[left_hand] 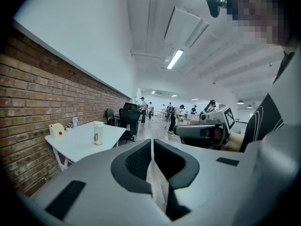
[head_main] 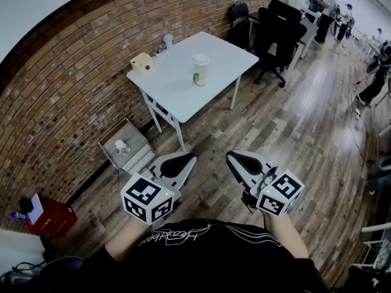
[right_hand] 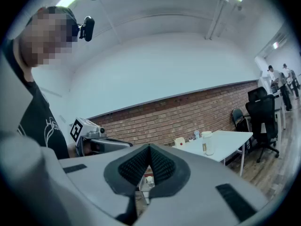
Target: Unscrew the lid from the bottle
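Observation:
A pale bottle with a white lid [head_main: 200, 69] stands upright near the middle of a white table [head_main: 177, 90], well ahead of me; it also shows as the bottle [left_hand: 98, 133] in the left gripper view and as the bottle [right_hand: 207, 142] in the right gripper view. My left gripper [head_main: 189, 159] and right gripper [head_main: 231, 157] are held close to my body over the wooden floor, far short of the table. Both are shut with nothing between their jaws. The left gripper [left_hand: 151, 147] and the right gripper [right_hand: 149, 150] each show their tips touching.
A cream box with a red dot [head_main: 142, 62] and a small clear item [head_main: 167, 40] sit at the table's wall side. Black office chairs [head_main: 278, 29] stand beyond it. A low shelf [head_main: 129, 146] and a red crate [head_main: 50, 218] line the brick wall. People [head_main: 327, 5] stand far off.

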`<state>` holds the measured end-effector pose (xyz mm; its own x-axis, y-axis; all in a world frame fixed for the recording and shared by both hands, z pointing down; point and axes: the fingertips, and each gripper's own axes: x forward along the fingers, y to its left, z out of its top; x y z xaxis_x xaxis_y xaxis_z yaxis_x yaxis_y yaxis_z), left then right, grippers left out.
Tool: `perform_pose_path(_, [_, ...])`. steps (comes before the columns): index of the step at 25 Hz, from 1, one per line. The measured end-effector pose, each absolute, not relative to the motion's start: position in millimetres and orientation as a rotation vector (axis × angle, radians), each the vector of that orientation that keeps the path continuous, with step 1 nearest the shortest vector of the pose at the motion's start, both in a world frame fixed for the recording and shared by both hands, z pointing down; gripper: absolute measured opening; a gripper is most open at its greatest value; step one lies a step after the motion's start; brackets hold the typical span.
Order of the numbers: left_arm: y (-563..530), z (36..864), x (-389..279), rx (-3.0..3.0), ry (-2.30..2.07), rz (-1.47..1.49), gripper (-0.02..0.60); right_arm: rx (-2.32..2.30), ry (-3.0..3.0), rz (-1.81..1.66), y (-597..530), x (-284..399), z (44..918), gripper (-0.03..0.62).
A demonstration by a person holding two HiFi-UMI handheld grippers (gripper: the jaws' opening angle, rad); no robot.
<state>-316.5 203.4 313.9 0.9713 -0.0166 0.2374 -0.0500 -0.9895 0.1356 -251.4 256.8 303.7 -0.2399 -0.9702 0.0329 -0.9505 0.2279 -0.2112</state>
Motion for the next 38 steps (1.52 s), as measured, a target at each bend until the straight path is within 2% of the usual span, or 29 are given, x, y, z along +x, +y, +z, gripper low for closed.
perform_pose_path(19, [223, 307, -289, 2.971, -0.103, 0.304, 0.043, -1.92, 2.397, -0.228, 284, -204, 292, 0.002])
perform_pose_path(20, [224, 308, -285, 2.97, -0.113, 0.297, 0.043, -1.923, 2.393, -0.237, 287, -198, 294, 0.022])
perform_pose_path(23, [227, 312, -274, 2.964, -0.142, 0.272, 0.044, -1.952, 2.372, -0.283, 293, -177, 301, 0.187])
perform_pose_path(24, [229, 314, -270, 2.96, -0.148, 0.265, 0.046, -1.966, 2.365, -0.292, 296, -170, 303, 0.219])
perform_pose_path(25, [231, 315, -266, 2.955, -0.15, 0.26, 0.063, -1.977, 2.359, -0.298, 299, -163, 305, 0.236])
perform_pose_path(27, [236, 320, -257, 2.94, -0.148, 0.254, 0.17, -1.99, 2.352, -0.307, 306, -151, 308, 0.272])
perform_pose_path(30, [241, 328, -247, 2.924, -0.157, 0.239, 0.232, -1.999, 2.36, -0.322, 316, -137, 315, 0.304])
perform_pose_path(35, [236, 346, -233, 2.897, -0.164, 0.248, 0.306, -2.009, 2.335, -0.354, 322, -118, 334, 0.371])
perform_pose_path(38, [231, 357, -224, 2.875, -0.167, 0.255, 0.326, -2.021, 2.321, -0.385, 319, -108, 345, 0.396])
